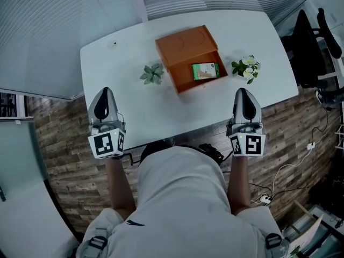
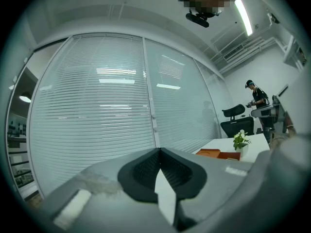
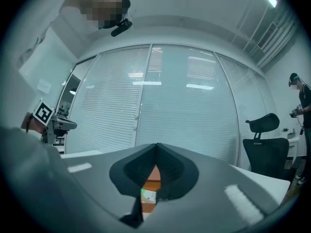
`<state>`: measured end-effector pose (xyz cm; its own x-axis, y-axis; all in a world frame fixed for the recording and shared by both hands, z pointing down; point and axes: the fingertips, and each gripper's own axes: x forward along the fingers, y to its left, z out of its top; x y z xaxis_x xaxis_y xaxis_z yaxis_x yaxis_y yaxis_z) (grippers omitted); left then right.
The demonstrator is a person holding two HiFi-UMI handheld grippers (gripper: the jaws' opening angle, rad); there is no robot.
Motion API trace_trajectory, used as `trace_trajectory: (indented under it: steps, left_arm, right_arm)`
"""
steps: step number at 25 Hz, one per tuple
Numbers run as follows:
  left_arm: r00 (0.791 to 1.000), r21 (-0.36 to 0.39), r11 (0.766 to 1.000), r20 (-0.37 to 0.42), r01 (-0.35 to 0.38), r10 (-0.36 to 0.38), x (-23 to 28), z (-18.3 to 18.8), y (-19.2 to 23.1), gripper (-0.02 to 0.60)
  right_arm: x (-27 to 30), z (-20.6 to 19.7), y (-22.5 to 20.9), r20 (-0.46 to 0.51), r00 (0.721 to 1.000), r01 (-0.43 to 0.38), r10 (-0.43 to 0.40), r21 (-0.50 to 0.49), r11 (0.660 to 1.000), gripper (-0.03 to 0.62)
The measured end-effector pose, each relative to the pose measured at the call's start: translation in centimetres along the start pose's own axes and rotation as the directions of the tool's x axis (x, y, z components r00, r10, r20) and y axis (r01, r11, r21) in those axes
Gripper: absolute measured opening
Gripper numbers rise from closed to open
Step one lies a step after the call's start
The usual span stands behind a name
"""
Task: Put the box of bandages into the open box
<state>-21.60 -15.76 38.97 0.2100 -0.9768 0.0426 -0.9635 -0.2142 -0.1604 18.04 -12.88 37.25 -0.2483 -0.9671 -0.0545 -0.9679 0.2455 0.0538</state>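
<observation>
The open orange box point(image 1: 180, 78) stands on the white table point(image 1: 134, 112) past its middle, lid flipped up behind. A green box of bandages point(image 1: 205, 71) lies inside it at the right. My left gripper point(image 1: 106, 92) hovers at the table's front left edge, shut and empty. At the front right edge my right gripper point(image 1: 242, 92) is likewise shut with nothing held. In the right gripper view the bandage box point(image 3: 148, 195) and the orange box point(image 3: 153, 174) show through the gap under the closed jaws point(image 3: 156, 144). The left gripper view shows closed jaws point(image 2: 159, 149) and the orange box point(image 2: 218, 154) far right.
Two small potted plants flank the orange box, one left point(image 1: 152, 73) and one right point(image 1: 246, 67). A black office chair point(image 1: 312, 47) stands past the table's right end. Cables and a power strip point(image 1: 264, 199) lie on the wood floor. A person point(image 2: 256, 97) stands in the background.
</observation>
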Motion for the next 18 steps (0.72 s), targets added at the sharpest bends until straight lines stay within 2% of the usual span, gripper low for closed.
trace_trajectory:
  steps: [18]
  left_arm:
    - [1.000,0.001,1.000,0.004,0.004,-0.004,-0.40,0.00,-0.05,0.005]
  right_arm:
    - [-0.40,-0.26,0.40,-0.013,1.000,-0.012,0.012,0.004,1.000,-0.002]
